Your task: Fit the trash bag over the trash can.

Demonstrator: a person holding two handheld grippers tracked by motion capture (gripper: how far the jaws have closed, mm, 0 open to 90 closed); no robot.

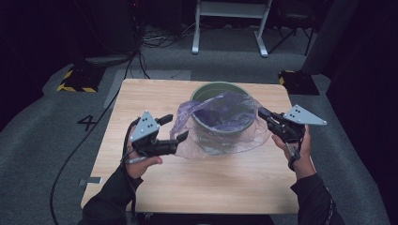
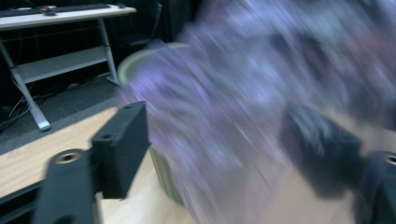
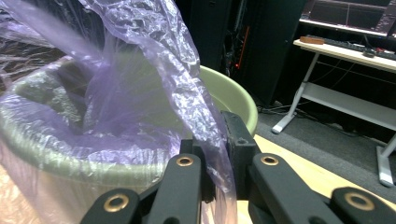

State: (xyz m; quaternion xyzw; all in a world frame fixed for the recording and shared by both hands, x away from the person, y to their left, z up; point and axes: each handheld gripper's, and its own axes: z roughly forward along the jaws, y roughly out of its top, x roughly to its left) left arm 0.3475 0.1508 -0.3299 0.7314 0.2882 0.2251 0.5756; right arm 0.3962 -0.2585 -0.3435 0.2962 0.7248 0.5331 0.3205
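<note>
Purple plastic bag (image 1: pixel 220 119) is being fitted over the green bin (image 1: pixel 220 133) near the desk's (image 1: pixel 197 187) far edge: the right gripper (image 3: pixel 215 154) pinches its rim, the left gripper (image 1: pixel 176 127) is spread and, by my judgement, must next catch the loose film.
</note>
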